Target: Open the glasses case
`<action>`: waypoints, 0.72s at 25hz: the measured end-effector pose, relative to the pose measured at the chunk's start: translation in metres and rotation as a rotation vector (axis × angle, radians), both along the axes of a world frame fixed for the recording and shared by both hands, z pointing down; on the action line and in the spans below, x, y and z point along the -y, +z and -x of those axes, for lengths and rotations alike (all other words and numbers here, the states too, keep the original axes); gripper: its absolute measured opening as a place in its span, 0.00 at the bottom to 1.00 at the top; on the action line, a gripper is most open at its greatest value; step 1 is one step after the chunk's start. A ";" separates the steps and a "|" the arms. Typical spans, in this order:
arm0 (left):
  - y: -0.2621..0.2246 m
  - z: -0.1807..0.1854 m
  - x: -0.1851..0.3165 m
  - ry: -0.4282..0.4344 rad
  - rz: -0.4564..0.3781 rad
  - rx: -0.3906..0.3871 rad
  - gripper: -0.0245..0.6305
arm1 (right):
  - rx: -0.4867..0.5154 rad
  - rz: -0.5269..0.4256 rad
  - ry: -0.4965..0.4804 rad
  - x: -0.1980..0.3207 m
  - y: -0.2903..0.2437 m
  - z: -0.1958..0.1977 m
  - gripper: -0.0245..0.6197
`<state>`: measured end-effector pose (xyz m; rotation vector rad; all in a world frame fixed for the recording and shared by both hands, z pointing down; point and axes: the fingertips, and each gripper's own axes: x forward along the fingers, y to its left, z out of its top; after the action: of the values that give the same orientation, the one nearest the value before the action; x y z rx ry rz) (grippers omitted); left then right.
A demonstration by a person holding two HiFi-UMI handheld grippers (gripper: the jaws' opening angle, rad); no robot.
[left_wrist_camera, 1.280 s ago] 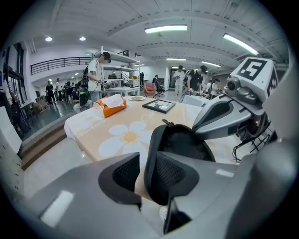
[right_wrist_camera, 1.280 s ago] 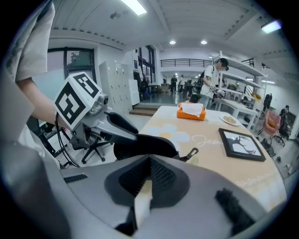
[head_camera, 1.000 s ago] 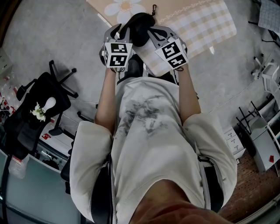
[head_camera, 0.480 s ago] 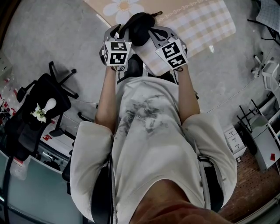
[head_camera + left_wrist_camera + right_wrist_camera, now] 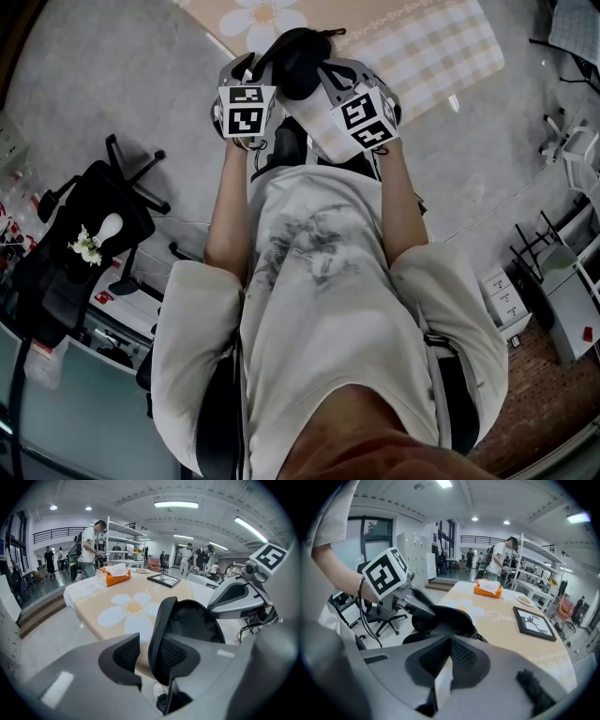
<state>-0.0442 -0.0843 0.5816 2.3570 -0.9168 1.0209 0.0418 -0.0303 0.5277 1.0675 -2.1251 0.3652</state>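
The case (image 5: 298,58) is black, with its two shells parted, and it sits between the two grippers at the near edge of the tabletop (image 5: 441,56), in front of the person. The tabletop carries a cloth with a big white flower (image 5: 267,13) and a checked cloth (image 5: 412,42) beside it. A black chair (image 5: 98,220) stands on the floor at the person's left. The left gripper (image 5: 267,67) has the upright shell of the case between its jaws. One pad lies against the inside of the shell, and the other pad stands apart from it with a clear gap, so this gripper is not clamping. Its jaws have just been opening. The right gripper (image 5: 330,80) comes from the other side, and its jaws are closed together at the tips on the near rim of the case. Further back on the tabletop lie a dark frame (image 5: 164,580) and an orange box (image 5: 115,576).
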 end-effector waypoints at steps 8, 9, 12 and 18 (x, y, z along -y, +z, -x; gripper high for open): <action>0.002 0.000 0.004 -0.013 0.012 -0.005 0.23 | -0.028 0.006 -0.006 -0.002 0.003 0.000 0.06; 0.002 0.000 0.004 -0.013 0.015 -0.005 0.23 | -0.031 0.006 -0.005 -0.003 0.004 0.000 0.06; 0.000 -0.007 0.008 -0.012 0.018 -0.008 0.23 | -0.035 0.013 0.003 -0.003 0.006 -0.008 0.06; 0.009 -0.008 0.009 -0.017 0.028 0.006 0.21 | -0.066 0.067 -0.001 -0.013 0.025 -0.009 0.06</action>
<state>-0.0364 -0.0933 0.5903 2.3203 -0.9178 1.0286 0.0509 -0.0173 0.5522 1.0266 -2.0409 0.3920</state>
